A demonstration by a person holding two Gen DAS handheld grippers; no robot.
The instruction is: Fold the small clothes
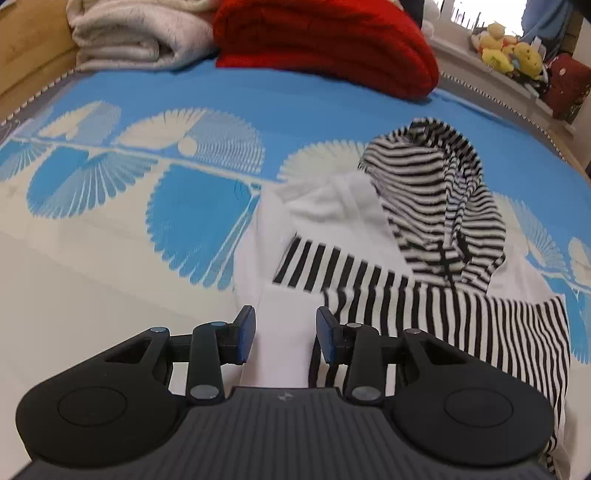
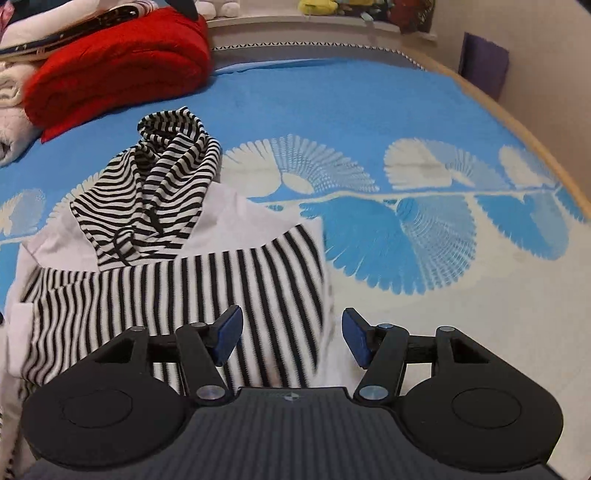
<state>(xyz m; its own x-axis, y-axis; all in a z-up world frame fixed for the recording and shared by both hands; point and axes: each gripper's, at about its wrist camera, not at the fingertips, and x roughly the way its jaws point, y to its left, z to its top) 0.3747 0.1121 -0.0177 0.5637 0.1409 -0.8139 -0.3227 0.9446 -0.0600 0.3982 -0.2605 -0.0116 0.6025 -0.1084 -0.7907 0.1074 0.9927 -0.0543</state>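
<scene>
A small hooded top (image 1: 424,306), white with black-and-white stripes, lies on a blue and cream bed cover (image 1: 110,258). Its striped hood (image 1: 436,192) is crumpled toward the far end. My left gripper (image 1: 286,334) hovers over the top's left side, open, with a white fold of the cloth showing between its fingers; the pads do not press on it. In the right wrist view the same top (image 2: 184,295) and hood (image 2: 162,184) lie to the left. My right gripper (image 2: 291,338) stands open over the top's striped right edge, which looks blurred and stops short of the right pad.
A folded red blanket (image 1: 325,40) and a cream one (image 1: 140,33) are stacked at the far end of the bed. Plush toys (image 1: 513,51) sit on a ledge beyond. The bed's wooden edge (image 2: 546,155) curves along the right, with a purple object (image 2: 484,62) against the wall.
</scene>
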